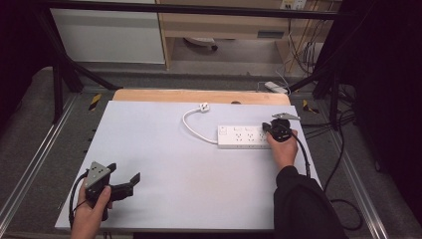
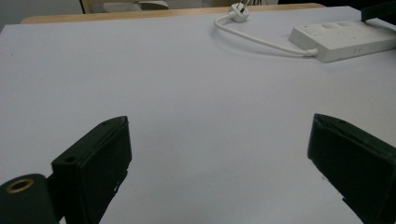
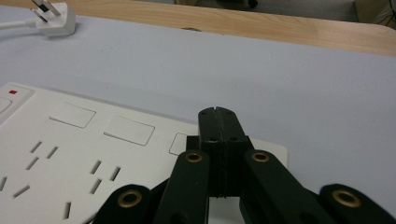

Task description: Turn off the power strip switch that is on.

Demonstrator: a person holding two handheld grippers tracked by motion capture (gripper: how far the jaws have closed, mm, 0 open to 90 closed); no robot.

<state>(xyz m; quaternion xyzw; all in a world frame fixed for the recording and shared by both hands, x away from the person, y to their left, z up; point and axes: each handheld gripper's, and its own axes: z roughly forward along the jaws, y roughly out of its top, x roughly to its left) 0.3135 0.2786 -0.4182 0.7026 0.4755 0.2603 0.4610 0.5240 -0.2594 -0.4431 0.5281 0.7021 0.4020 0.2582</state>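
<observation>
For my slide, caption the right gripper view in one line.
Right gripper, jaws shut, poised over the end of a white power strip; its plug lies beyond.

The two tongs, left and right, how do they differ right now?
The left tongs are open wide; the right tongs are shut together. The left tongs sit over bare table, near its front edge; the right tongs sit over the power strip. Both are black and hand-held.

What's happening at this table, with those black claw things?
A person holds a two-jaw gripper in each hand over a pale table. The right gripper, jaws shut together, rests on the far end of a white power strip, over its switches. The strip's cable curls off to an unplugged plug lying on the table. The left gripper waits open near the front edge, holding nothing.
</observation>
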